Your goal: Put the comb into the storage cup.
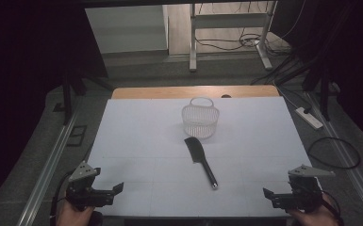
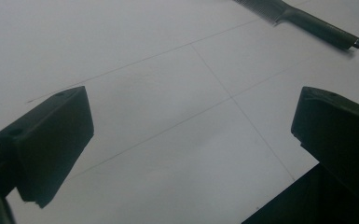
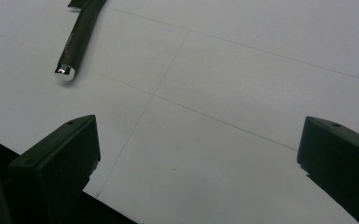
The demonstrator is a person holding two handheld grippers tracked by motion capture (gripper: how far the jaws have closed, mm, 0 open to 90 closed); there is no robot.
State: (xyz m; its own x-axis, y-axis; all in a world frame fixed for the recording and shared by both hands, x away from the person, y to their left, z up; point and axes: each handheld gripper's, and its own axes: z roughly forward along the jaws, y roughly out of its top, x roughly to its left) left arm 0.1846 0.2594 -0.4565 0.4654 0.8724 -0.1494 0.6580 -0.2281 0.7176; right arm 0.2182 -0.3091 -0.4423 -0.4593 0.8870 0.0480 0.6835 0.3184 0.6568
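At the near left corner of the table (image 1: 136, 122), the left gripper (image 1: 115, 190) is held low with its jaws wide apart and nothing between them. Toward the middle, a dark comb (image 1: 200, 161) is seen lying flat, its toothed end just short of a white mesh basket (image 1: 200, 120) and its handle pointed toward the near right. At the near right corner, the right gripper (image 1: 269, 195) is likewise spread wide and empty. A slip is judged likely if the thin, flat comb is pinched at its rounded handle. The light basket could be tipped or pushed away if it is bumped.
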